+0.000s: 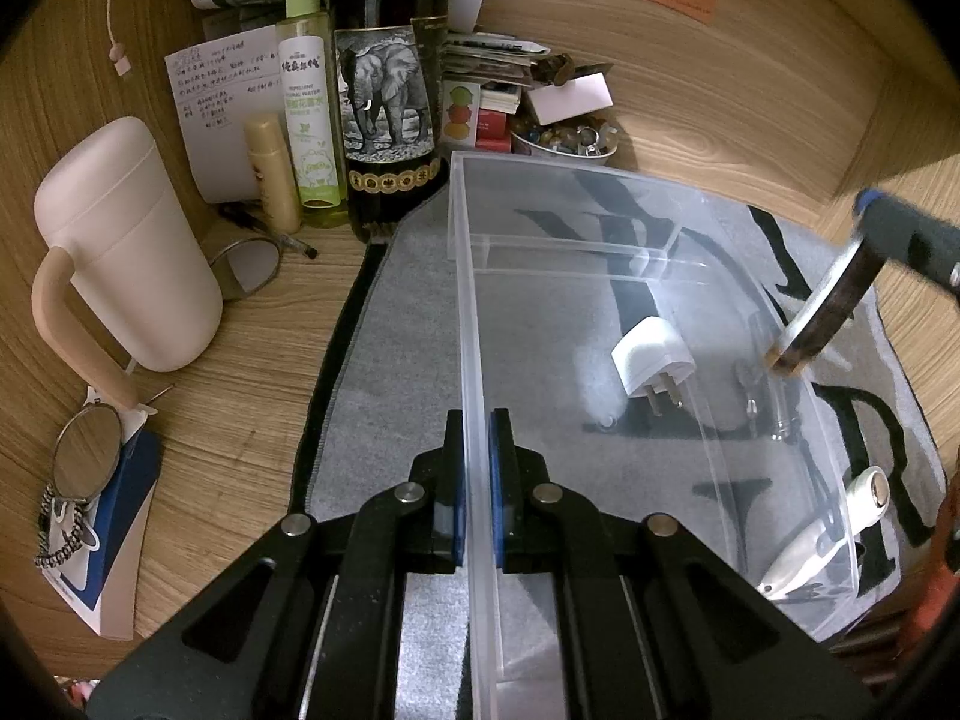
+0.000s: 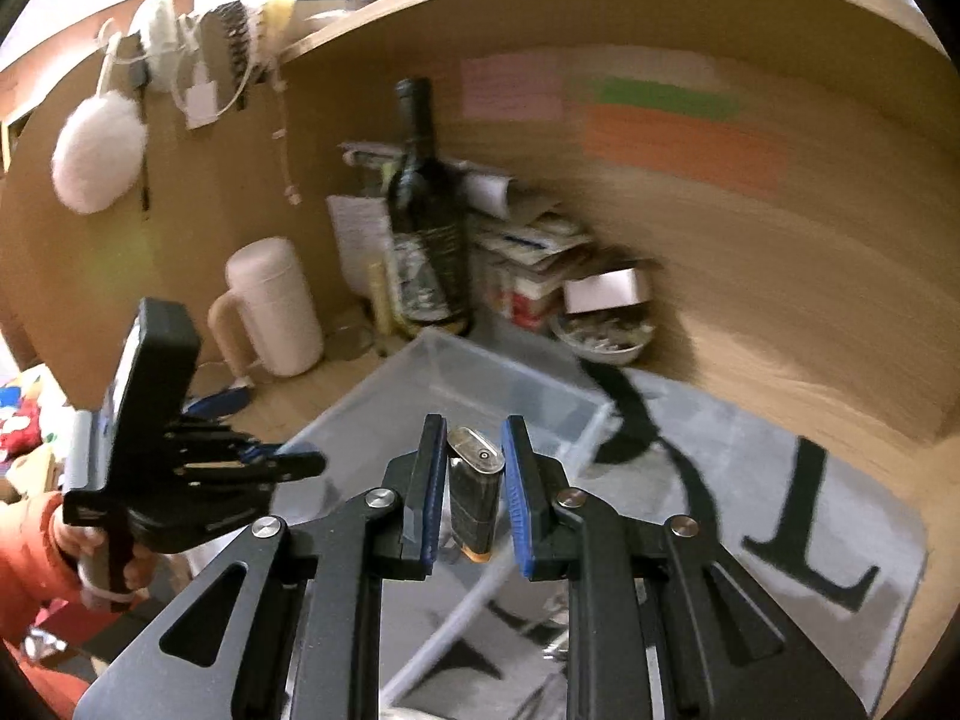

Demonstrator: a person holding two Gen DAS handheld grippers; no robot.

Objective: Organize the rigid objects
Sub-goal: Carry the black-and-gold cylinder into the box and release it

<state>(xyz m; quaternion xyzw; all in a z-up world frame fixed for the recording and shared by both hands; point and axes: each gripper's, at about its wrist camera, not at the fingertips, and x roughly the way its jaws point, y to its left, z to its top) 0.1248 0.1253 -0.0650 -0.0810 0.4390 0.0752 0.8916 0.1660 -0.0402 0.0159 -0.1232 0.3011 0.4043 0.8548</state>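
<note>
So the right gripper (image 2: pixel 474 480) is clamped on a lighter (image 2: pixel 474 498), long axis running up between the pads, and the clear bin (image 1: pixel 660 228) sits just ahead and below it. Left gripper (image 1: pixel 477 480) is pinched shut on the bin's near wall (a white plug (image 1: pixel 651 360) already lies inside).

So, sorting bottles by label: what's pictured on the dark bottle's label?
A grey elephant on the dark bottle, clearest in the left wrist view.

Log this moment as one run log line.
left gripper: shut on clear bin wall | right gripper: holding lighter above bin | charger plug: inside bin
</note>
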